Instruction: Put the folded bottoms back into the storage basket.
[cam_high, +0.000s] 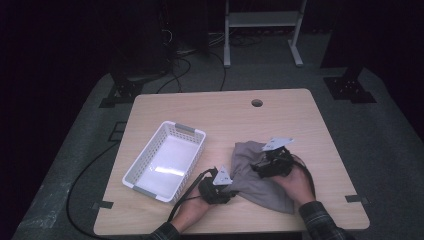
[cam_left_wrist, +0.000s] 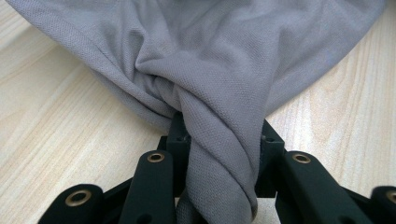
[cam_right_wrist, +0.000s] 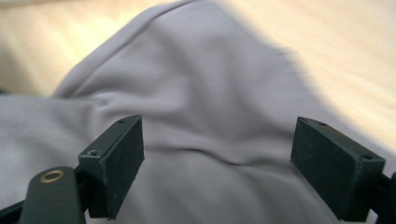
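Observation:
A grey cloth (cam_high: 257, 181) lies crumpled on the wooden table (cam_high: 225, 117), right of centre near the front. My left gripper (cam_high: 226, 189) is at the cloth's left edge and is shut on a twisted fold of the cloth (cam_left_wrist: 219, 140), which bunches between its jaws. My right gripper (cam_high: 264, 164) hovers over the cloth's upper middle. Its jaws stand wide apart above the smooth fabric (cam_right_wrist: 210, 135), with nothing between the pads (cam_right_wrist: 122, 158).
A white slotted basket (cam_high: 195, 134) with grey handles sits left of the cloth, tilted diagonally. A round cable hole (cam_high: 257, 103) is at the table's far edge. A black cable (cam_high: 85, 175) runs over the floor at the left.

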